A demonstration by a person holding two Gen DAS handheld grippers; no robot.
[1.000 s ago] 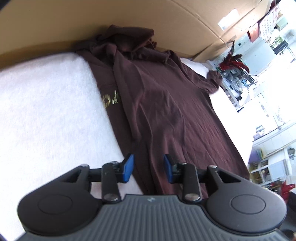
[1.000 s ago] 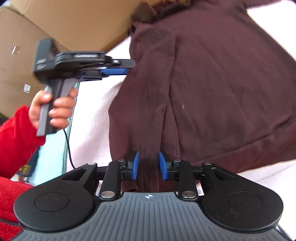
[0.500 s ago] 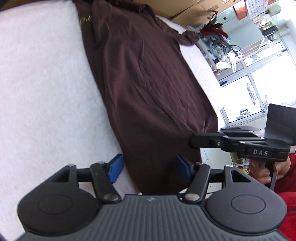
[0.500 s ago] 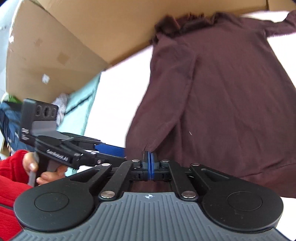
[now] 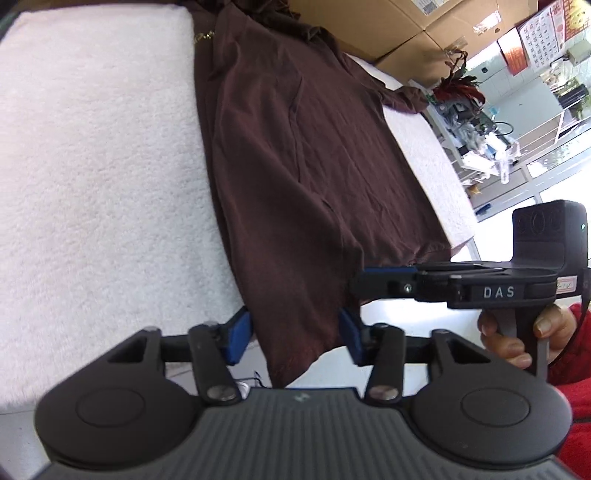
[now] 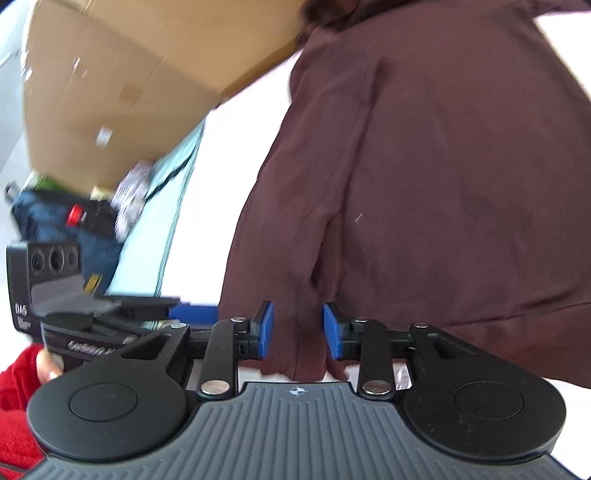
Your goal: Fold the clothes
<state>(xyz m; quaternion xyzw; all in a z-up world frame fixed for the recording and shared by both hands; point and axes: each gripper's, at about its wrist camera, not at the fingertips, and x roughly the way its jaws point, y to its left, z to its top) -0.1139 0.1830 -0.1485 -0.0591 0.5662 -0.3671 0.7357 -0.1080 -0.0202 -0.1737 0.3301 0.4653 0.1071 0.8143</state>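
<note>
While grippers move, brown shirt [image 5: 295, 177] flat.

Dark brown shirt [image 5: 303, 177] spread flat on white fleece; hem overhanging edge

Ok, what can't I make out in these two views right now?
- Left wrist view: the shirt collar end, bunched and cut by the top edge; gold print too small to read.
- Left gripper, closing with cloth between its fingers: hem corner runs under its body.
- Right wrist view: right gripper, opening with cloth between, hides the hem there; background blurred.
</note>
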